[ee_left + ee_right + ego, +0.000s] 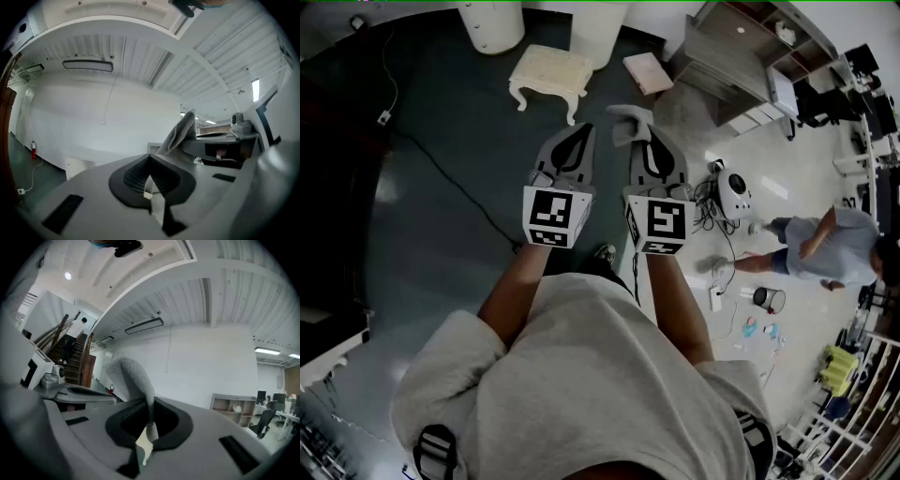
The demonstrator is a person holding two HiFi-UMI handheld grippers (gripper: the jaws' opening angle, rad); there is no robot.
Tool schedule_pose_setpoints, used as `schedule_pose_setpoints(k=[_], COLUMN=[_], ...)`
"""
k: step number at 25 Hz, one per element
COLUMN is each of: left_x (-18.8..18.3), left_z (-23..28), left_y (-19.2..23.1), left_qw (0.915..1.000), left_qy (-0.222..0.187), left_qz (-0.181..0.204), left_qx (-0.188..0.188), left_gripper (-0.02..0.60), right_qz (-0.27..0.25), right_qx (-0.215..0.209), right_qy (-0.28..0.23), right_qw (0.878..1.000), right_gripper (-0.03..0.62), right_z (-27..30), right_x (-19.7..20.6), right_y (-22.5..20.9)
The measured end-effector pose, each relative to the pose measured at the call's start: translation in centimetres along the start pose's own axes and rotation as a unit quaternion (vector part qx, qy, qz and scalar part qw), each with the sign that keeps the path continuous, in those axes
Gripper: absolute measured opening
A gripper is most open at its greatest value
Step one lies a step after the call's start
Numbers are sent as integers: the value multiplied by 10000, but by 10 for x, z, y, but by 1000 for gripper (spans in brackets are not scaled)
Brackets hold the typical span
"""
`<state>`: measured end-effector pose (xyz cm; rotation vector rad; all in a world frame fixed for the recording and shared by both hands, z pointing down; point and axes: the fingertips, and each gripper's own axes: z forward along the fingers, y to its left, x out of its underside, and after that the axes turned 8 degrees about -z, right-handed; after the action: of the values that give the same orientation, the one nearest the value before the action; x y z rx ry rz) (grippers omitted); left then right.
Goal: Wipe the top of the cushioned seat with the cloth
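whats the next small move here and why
Probably step forward and lower the right tool toward the cushioned seat. That tool is shut on the grey cloth, but it is held up in the air, and the seat stands farther ahead on the dark floor, out of contact with the cloth.

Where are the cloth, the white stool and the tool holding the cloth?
cloth (pixel 133 376): right gripper view, its folded top.
stool (pixel 551 67): head view, its cushioned seat.
right tool (pixel 149 416): right gripper view, between its tips.
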<state>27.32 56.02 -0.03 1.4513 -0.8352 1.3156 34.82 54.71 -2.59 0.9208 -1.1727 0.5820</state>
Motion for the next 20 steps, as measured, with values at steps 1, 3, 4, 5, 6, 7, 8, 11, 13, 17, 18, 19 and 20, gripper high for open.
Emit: schedule_pose_setpoints(k=[1,3,4,5,6,7,8,11,13,17,18,19,20], left_x=[0,-1,-3,-7,-10,-13,-16,-24,-32,-37,-34,-29,-23], left_z=[-2,-11,-18,-26,-35,-44,-52,-78,-94,-119,-123,-125,-127], left_y=[9,35,52,73,94,114,131,171,197,243,250,255,260], left_qw=[9999,9997,9998,9999,9998,9995,9988,9964,9947,9909,9903,9898,9895], left_qy=[32,64,52,22,-15,-47,-69,-96,-106,-110,-101,-90,-77], left_qz=[-43,-116,-140,-153,-160,-171,-188,-203,-192,-358,-389,-410,-431], left_qx=[89,191,161,62,-92,-271,-443,-818,-1004,-1293,-1332,-1361,-1379], left_gripper=[12,12,12,12,12,12,12,12,12,12,12,12,12], right_qz=[-8,9,45,86,119,137,143,160,159,-112,-184,-239,-286], right_qx=[110,274,283,221,93,-71,-240,-633,-835,-1249,-1321,-1371,-1405], right_qy=[44,80,54,8,-41,-83,-115,-225,-317,-289,-239,-185,-134], right_qw=[9999,9996,9996,9997,9999,9998,9995,9976,9959,9917,9908,9901,9896], right_gripper=[18,18,18,18,18,18,18,18,18,18,18,18,18], right_z=[5,18,28,39,51,63,73,94,108,130,133,137,140], right_x=[-4,-11,-15,-20,-24,-27,-31,-47,-62,-78,-76,-71,-65], right_y=[6,24,39,57,76,95,113,157,183,228,236,243,248])
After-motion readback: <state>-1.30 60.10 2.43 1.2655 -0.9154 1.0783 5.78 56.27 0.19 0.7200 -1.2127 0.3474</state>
